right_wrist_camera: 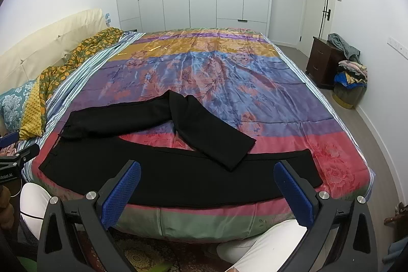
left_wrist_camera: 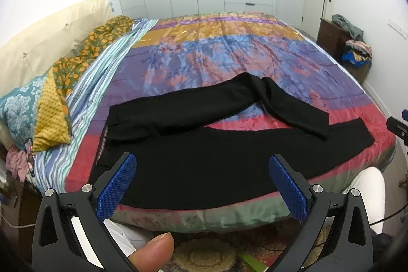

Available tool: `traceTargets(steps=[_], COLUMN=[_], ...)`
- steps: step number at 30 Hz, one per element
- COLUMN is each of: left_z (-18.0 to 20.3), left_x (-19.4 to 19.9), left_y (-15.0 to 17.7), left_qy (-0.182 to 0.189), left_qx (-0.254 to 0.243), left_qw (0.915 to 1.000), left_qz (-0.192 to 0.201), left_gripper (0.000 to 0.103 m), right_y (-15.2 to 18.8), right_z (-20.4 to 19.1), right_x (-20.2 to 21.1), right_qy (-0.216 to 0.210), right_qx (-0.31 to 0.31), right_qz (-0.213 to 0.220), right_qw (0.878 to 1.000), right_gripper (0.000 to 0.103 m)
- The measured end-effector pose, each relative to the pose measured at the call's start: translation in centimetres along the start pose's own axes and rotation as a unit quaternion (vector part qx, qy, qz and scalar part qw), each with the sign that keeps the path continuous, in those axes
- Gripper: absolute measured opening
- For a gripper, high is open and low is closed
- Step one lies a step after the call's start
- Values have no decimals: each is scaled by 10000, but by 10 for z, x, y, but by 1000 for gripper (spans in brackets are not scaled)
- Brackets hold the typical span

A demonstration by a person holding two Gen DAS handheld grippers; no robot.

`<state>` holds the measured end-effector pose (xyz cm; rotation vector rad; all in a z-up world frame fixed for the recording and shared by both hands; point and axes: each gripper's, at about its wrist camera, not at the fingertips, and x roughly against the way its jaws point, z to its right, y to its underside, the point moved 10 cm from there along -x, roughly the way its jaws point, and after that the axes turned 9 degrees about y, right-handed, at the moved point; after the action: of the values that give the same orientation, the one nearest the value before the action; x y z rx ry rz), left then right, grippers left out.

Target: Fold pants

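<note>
Left hand-held gripper [left_wrist_camera: 202, 182] and right hand-held gripper [right_wrist_camera: 207, 186]: both spread wide, blue textured pads [left_wrist_camera: 117, 188] holding nothing and touching nothing, both hovering off the near edge of the bed above the cloth. One pair of black fabric pants [right_wrist_camera: 178, 177] lies flat along the near edge of the multicoloured satin quilt [right_wrist_camera: 216, 73], waist at left; one leg runs straight to the right, the other is bent, its cuff resting on the straight leg. Count: two grippers, four pads, one pair of pants, one thumb [left_wrist_camera: 153, 253] at the bottom of the left view.
</note>
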<state>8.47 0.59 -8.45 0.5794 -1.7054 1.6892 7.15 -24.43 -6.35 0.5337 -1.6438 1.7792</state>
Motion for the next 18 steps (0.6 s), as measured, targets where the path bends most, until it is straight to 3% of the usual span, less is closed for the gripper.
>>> traceTargets(steps=[18], left_z=[-4], left_x=[-4], left_y=[9], left_qy=[-24], left_qx=[0], left_qw=[10000], left_qz=[-47], left_gripper=[103], right_y=[4], right_z=[-2], right_x=[-5], right_qy=[1], right_qx=[-8], right_qz=[-57], right_qw=[10000], right_gripper=[103])
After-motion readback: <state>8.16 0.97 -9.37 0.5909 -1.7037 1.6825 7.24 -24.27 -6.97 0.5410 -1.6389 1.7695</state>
